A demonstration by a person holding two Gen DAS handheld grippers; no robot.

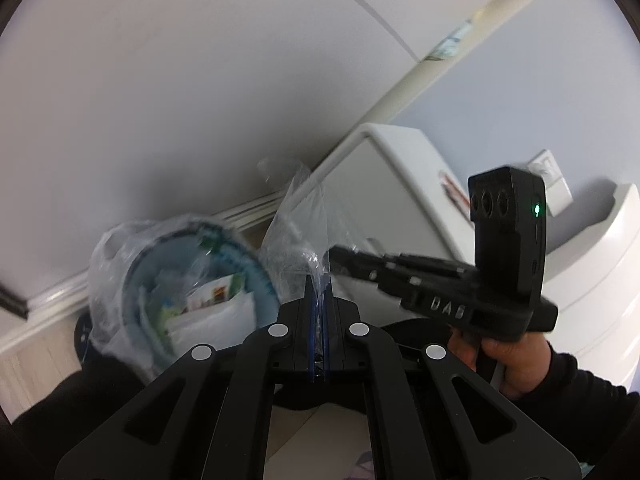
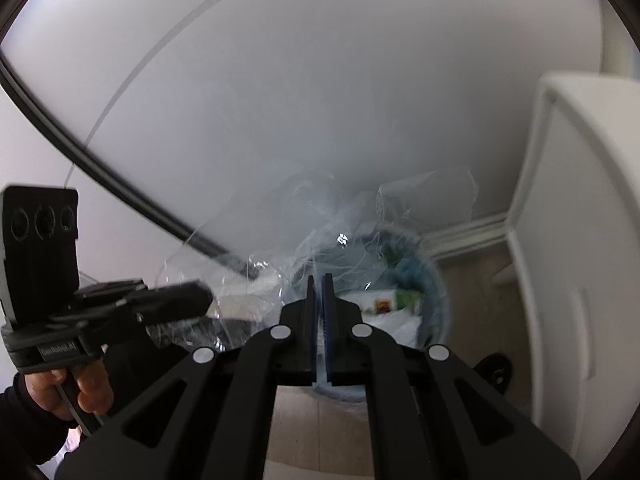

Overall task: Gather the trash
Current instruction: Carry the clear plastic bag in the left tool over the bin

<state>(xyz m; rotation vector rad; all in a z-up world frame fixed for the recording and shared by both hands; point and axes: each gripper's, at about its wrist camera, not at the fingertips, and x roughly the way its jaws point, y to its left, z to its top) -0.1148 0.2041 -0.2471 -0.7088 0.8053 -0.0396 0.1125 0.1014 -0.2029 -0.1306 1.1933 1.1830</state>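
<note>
A round blue trash bin [image 1: 256,268] lined with a clear plastic bag [image 1: 296,216] stands on the floor by the wall; paper and green-printed wrappers [image 1: 216,296] lie inside. My left gripper [image 1: 319,280] is shut on a raised edge of the bag. The right gripper [image 1: 340,258] reaches in from the right, next to the same bag edge. In the right wrist view my right gripper [image 2: 319,280] is shut on crumpled clear bag film [image 2: 340,240] above the bin [image 2: 432,292], with the left gripper [image 2: 200,300] at the left.
A white cabinet [image 1: 400,184] stands right of the bin; it also shows in the right wrist view [image 2: 568,240]. A white appliance [image 1: 600,288] is at far right. White wall and baseboard [image 1: 52,296] run behind the bin. A black cable [image 2: 120,188] crosses the wall.
</note>
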